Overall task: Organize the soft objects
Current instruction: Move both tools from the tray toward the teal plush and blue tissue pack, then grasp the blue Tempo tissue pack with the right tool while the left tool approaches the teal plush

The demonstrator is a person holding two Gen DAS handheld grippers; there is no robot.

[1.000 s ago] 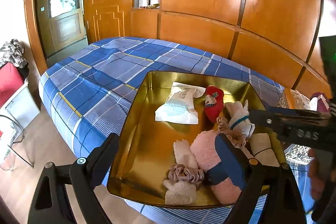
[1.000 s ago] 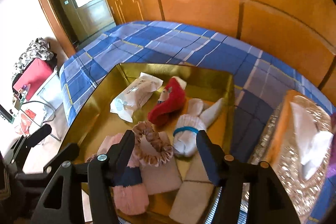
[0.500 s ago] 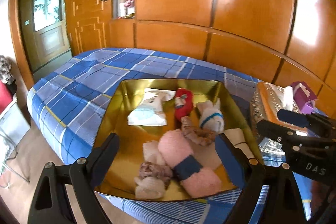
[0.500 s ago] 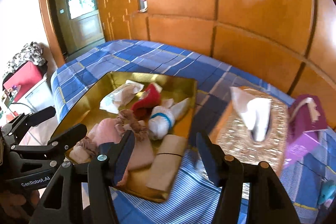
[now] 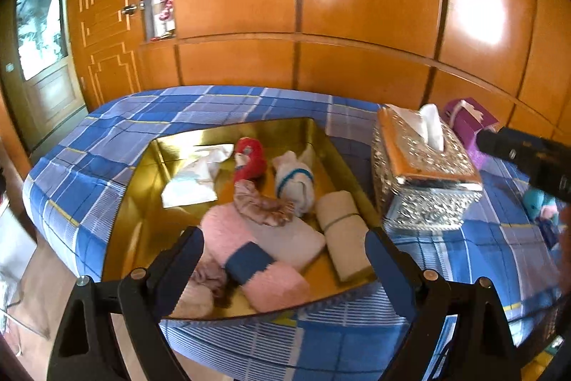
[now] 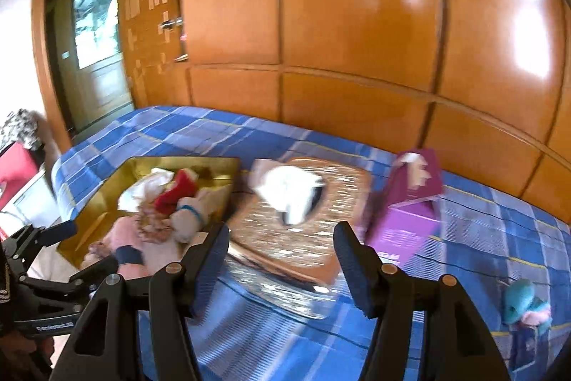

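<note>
Left wrist view
Bed: a blue checked bedspread (image 5: 221, 106) covers the whole surface, with yellow lines in the check.
Tray: a gold tray (image 5: 142, 202) lies on the bedspread and holds the soft things.
In the tray: a pink towel roll (image 5: 257, 259) with a blue band at the near edge, a beige roll (image 5: 342, 231) at the right wall, a frilly hair tie (image 5: 264, 206) on the folded cloth between them, a white toy (image 5: 296, 181) and a red sock (image 5: 249, 159) behind, a white packet (image 5: 196, 177) at the far left.
Tissue box: a silver tissue box (image 5: 424, 174) stands just beside the tray's right wall.
Left tongs (image 5: 282, 259): held above the near end of the tray, fingers wide apart, holding nothing.
Room: orange wood panels (image 5: 357, 6) behind the bed, a door (image 5: 43, 59) with glass at the left.

Right wrist view (blurred)
Right tongs (image 6: 282, 256): fingers apart and empty, above the tissue box (image 6: 303, 227).
Purple box (image 6: 410, 202): upright to the right of the tissue box.
Small toy (image 6: 524, 306): teal and pink, on the bedspread (image 6: 481, 220) at the far right, well apart from the tray (image 6: 100, 202).
Room: wood panels (image 6: 357, 24) behind, door (image 6: 92, 41) at the left.
</note>
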